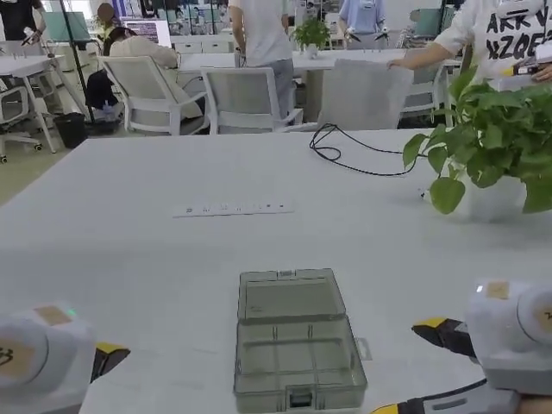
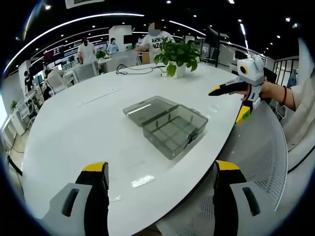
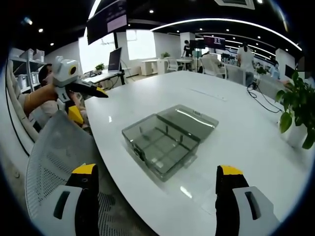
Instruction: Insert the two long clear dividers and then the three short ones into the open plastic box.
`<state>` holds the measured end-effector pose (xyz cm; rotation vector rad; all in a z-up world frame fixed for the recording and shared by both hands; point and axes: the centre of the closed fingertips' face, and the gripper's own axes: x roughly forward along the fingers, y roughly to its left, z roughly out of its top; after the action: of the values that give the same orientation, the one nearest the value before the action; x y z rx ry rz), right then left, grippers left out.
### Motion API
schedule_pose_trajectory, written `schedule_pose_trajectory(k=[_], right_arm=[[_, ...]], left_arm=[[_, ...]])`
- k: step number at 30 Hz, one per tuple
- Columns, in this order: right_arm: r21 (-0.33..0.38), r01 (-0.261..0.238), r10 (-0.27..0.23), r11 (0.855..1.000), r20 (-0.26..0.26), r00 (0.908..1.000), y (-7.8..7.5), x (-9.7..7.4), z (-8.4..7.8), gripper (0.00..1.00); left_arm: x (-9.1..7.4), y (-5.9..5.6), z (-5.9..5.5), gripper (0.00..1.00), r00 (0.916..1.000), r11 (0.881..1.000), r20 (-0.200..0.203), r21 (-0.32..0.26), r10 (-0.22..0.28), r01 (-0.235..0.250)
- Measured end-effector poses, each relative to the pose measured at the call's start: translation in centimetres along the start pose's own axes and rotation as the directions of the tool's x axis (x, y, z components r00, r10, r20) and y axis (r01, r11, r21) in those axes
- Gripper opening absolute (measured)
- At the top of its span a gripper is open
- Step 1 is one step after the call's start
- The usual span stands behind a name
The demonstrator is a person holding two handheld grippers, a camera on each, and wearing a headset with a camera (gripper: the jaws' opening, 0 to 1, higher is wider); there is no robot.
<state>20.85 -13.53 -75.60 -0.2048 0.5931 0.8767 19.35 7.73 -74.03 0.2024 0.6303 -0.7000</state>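
Left gripper view: right tool (image 2: 224,106) near box (image 2: 172,129)

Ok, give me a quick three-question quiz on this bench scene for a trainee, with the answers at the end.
1. True or false: the lid of the plastic box is shut.
2. What do the left tongs hold? A) a divider B) nothing C) the box lid
3. What black thing lies on the table beside the potted plant?
Key: 1 false, the lid is folded back flat on the table. 2 B, they are open and empty. 3 a cable.
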Motion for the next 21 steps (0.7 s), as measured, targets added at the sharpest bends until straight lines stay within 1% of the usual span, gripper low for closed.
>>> schedule_pose_trajectory(k=[12,14,15,18,21], right_arm=[[0.001,0.0,0.0,1.0,-0.005,1.0,-0.1,-0.1,-0.1,1.0],[0.003,0.0,0.0,1.0,-0.002,1.0,-0.1,-0.1,-0.1,0.99],[0.005,0.001,-0.001,1.0,0.004,1.0,-0.1,-0.2,0.0,0.98],[0.011,0.001,-0.001,1.0,0.006,1.0,-0.1,-0.2,0.1,0.97],[0.009,0.004,-0.004,1.0,0.007,1.0,-0.2,-0.2,0.2,0.96]], left_arm=[[0.0,-0.1,0.1,0.88,1.0,1.0,-0.001,0.0,0.0,0.0],[0.0,-0.1,0.0,0.86,1.0,1.0,-0.006,-0.003,-0.002,0.002],[0.0,0.0,0.0,0.83,1.0,1.0,-0.008,-0.005,-0.001,0.001],[-0.1,0.4,-0.1,0.79,0.9999,1.0,-0.011,-0.013,0.008,-0.009],[-0.1,1.1,-0.3,0.76,0.9994,0.999,-0.019,-0.031,0.028,-0.029]])
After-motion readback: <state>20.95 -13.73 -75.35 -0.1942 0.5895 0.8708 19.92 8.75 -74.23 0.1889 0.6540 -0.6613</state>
